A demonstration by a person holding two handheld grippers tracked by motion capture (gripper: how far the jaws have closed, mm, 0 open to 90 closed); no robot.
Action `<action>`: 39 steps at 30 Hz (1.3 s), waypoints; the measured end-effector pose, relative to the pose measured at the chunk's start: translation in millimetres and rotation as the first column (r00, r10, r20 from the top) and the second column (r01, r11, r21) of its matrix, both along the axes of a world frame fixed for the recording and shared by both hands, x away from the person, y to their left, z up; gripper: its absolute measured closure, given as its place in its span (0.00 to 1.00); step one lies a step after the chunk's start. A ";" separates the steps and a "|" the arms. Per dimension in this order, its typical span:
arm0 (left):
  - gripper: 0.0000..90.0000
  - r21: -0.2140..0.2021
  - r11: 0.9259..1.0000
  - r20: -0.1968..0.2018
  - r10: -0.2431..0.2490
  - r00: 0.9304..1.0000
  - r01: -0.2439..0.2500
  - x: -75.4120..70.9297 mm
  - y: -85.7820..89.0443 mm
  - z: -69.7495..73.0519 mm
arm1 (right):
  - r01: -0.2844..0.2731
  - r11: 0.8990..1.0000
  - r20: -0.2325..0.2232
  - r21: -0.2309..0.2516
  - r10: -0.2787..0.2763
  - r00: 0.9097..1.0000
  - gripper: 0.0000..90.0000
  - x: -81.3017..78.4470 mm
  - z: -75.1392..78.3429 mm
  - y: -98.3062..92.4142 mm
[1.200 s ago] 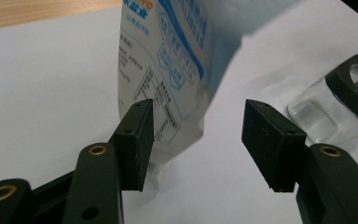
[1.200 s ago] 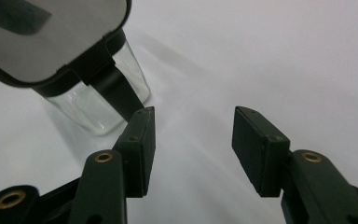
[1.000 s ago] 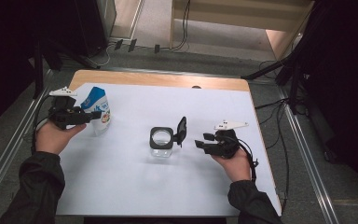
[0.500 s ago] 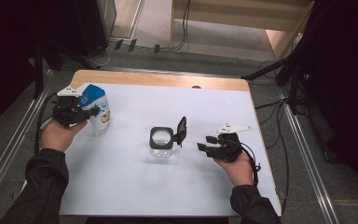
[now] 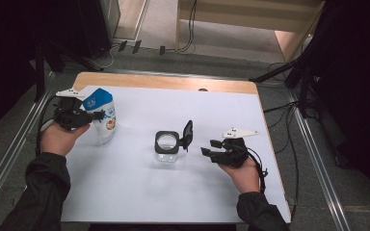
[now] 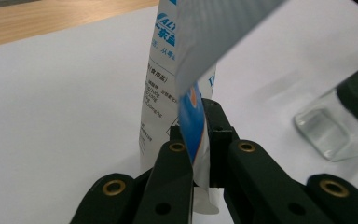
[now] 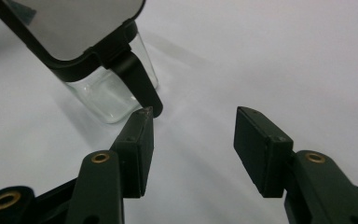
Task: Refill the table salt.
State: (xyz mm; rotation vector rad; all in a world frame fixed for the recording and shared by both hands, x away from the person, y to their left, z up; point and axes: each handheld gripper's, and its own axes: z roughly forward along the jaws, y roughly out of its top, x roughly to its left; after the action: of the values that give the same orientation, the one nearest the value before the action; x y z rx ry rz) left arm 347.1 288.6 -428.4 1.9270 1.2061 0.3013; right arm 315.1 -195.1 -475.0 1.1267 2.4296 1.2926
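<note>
A white and blue stand-up pouch (image 5: 105, 119) stands upright at the left of the white table. My left gripper (image 5: 95, 116) is shut on the pouch's side edge; the left gripper view has the pouch (image 6: 168, 88) pinched between the black jaws of the left gripper (image 6: 198, 126), which have just been closing on it. A clear glass jar (image 5: 166, 150) with a black rim stands mid-table, its hinged lid (image 5: 188, 134) swung up. My right gripper (image 5: 208, 148) rests open just right of the jar. The right gripper (image 7: 193, 126) has nothing between its jaws, and the jar (image 7: 107, 93) is ahead on the left.
A white sheet (image 5: 149, 192) covers the table, and a strip of bare wood (image 5: 173, 83) runs along the far edge. Metal rails flank both sides. Cables and dark stands lie on the floor beyond the table.
The left gripper's jaws have closed onto the pouch, which now leans a little toward the gripper. The right hand and the jar have stayed put.
</note>
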 end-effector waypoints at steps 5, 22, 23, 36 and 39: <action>1.00 -0.019 0.999 -0.005 -0.039 0.999 0.039 -3.1 -3.7 8.0 | -0.028 1.000 0.016 0.010 0.028 0.999 0.56 -11.5 5.1 5.7; 1.00 -0.003 0.994 0.018 -0.114 0.993 0.114 -17.9 -22.0 35.8 | -0.204 0.978 0.028 0.040 0.203 0.979 0.70 -64.4 13.4 52.5; 1.00 0.002 0.992 0.016 -0.123 0.992 0.123 -18.4 -22.4 36.9 | -0.209 0.977 0.023 0.043 0.209 0.978 0.70 -65.9 13.7 55.5; 1.00 0.004 0.991 0.026 -0.137 0.990 0.137 -36.6 -26.7 48.9 | -0.327 0.945 0.021 0.024 0.326 0.945 0.70 -75.8 12.8 102.1; 1.00 -0.002 0.991 0.022 -0.136 0.991 0.136 -41.0 -24.6 49.7 | -0.348 0.937 0.026 0.021 0.348 0.937 0.70 -76.6 13.1 110.2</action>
State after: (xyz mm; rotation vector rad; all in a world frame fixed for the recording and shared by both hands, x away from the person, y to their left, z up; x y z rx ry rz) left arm 306.0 264.1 -378.7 1.9872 1.0549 0.2474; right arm 238.5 -84.9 -461.9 0.6990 2.6901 1.4213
